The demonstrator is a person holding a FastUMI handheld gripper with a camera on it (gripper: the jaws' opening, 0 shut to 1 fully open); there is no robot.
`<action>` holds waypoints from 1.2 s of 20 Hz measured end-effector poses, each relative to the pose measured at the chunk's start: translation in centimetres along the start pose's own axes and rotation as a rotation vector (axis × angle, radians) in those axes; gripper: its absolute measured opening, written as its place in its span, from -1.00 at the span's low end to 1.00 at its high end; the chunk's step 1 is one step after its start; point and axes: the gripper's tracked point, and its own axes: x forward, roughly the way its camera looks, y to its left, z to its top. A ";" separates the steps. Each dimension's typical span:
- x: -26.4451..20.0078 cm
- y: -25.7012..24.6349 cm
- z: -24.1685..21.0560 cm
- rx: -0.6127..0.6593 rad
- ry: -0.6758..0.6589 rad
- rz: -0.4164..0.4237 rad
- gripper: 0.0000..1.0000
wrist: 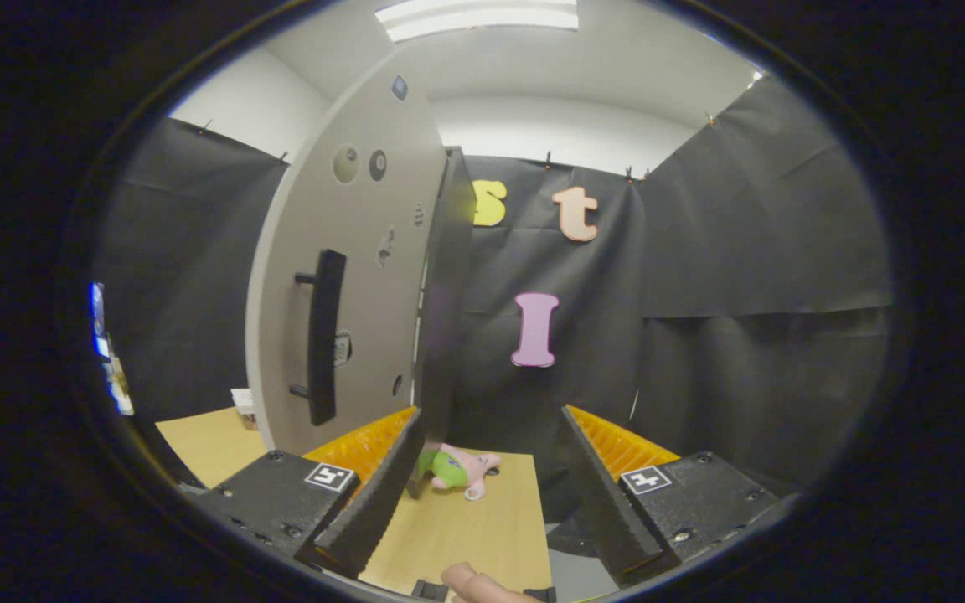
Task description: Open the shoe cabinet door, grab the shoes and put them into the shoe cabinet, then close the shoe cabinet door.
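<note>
The shoe cabinet's pale door (pixel 340 276) stands upright ahead and to the left of my fingers, with a long black vertical handle (pixel 322 335) on it. The cabinet's dark side edge (pixel 446 293) rises just above my left fingertip. A small pink and green shoe (pixel 457 469) lies on the wooden tabletop (pixel 466 528) at the foot of that edge, between my fingers and nearer the left one. My gripper (pixel 491 419) is open with nothing in it, and the handle is off to the left of it. Whether the door is ajar I cannot tell.
A person's fingertip (pixel 470 580) shows at the near edge, between the finger bases. A small white box (pixel 242 406) sits on the table left of the cabinet. The tabletop ends just right of the shoe, with the black cloth wall (pixel 700 335) beyond.
</note>
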 end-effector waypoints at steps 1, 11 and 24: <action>0.7 -0.9 -0.7 0.018 0.009 -0.008 1.00; 4.0 2.7 -4.9 0.043 0.017 0.113 1.00; 6.2 12.4 -6.4 0.061 0.055 0.172 0.90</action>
